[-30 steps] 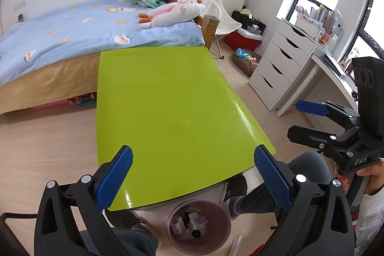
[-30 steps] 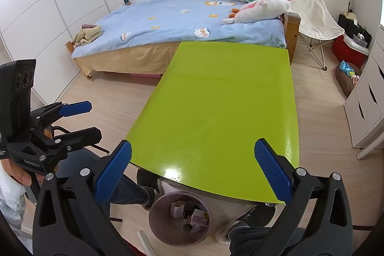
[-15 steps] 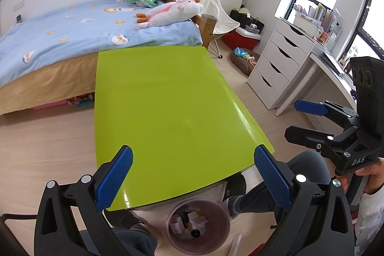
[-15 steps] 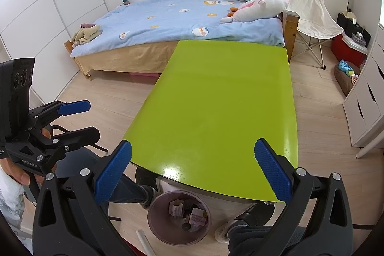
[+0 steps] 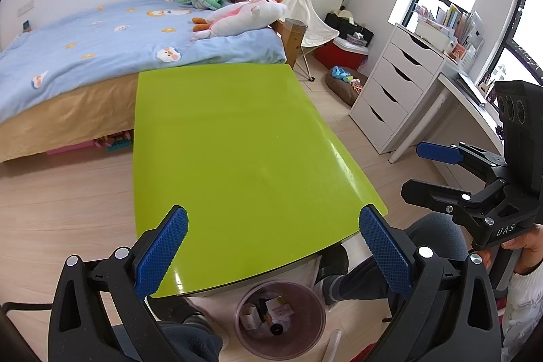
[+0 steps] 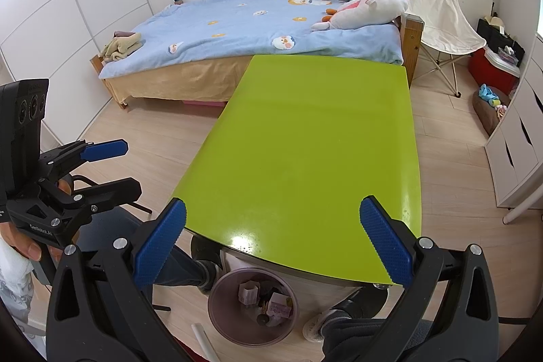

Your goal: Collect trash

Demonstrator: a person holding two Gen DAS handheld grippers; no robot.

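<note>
A mauve trash bin [image 5: 280, 318] stands on the floor under the near edge of the green table [image 5: 230, 151]; it holds several pieces of paper trash and a dark bottle. It also shows in the right wrist view [image 6: 253, 306]. My left gripper [image 5: 271, 246] is open and empty, held above the table's near edge and the bin. My right gripper [image 6: 273, 236] is open and empty at the same edge. Each gripper shows in the other's view: the right one [image 5: 437, 172] and the left one [image 6: 112, 168], both open. The green table top [image 6: 312, 145] is bare.
A bed with a blue quilt [image 5: 101, 39] and plush toys [image 5: 241, 16] stands beyond the table. A folding chair [image 6: 437, 9], a red box [image 5: 342, 53] and white drawers [image 5: 393, 90] are to the right. A person's legs and shoes [image 6: 339, 318] are beside the bin.
Both grippers have shifted slightly, so the table and bin sit a little differently in view. Both stay open and empty.
</note>
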